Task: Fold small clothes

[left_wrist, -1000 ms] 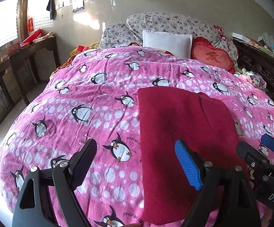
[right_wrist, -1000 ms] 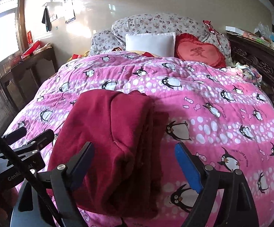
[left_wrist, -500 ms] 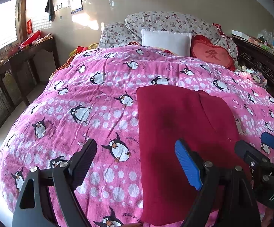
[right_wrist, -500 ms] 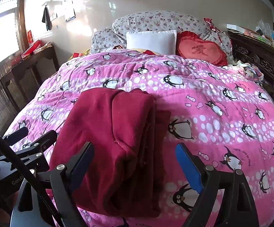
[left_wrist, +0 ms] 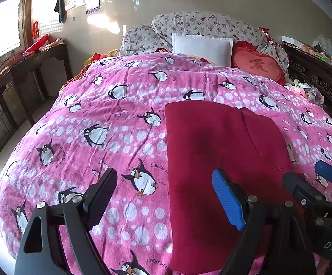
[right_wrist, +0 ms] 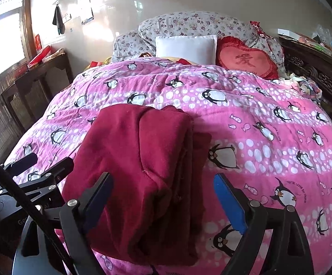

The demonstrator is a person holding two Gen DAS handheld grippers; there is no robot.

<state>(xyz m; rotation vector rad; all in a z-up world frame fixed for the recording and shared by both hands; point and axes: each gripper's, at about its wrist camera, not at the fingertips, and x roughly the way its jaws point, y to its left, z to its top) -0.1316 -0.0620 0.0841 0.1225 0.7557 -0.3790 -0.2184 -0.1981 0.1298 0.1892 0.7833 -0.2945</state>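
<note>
A dark red fleece garment (left_wrist: 223,149) lies folded lengthwise on the pink penguin quilt (left_wrist: 120,137), near the bed's front edge. In the right wrist view the garment (right_wrist: 143,155) shows stacked layers along its right edge. My left gripper (left_wrist: 166,194) hovers open over the garment's left edge, its blue pad above the cloth and its black pad above the quilt. My right gripper (right_wrist: 163,197) hovers open over the garment's near end, with nothing pinched. Each gripper also shows in the other's view: the right gripper (left_wrist: 310,174) and the left gripper (right_wrist: 46,162).
Floral pillows (left_wrist: 207,25), a white pillow (left_wrist: 202,47) and a red heart cushion (left_wrist: 257,65) lie at the bed's far end. A dark wooden side table (left_wrist: 35,66) stands left. Carved dark furniture (right_wrist: 315,68) with clutter runs along the right. Quilt (right_wrist: 269,137) stretches right of the garment.
</note>
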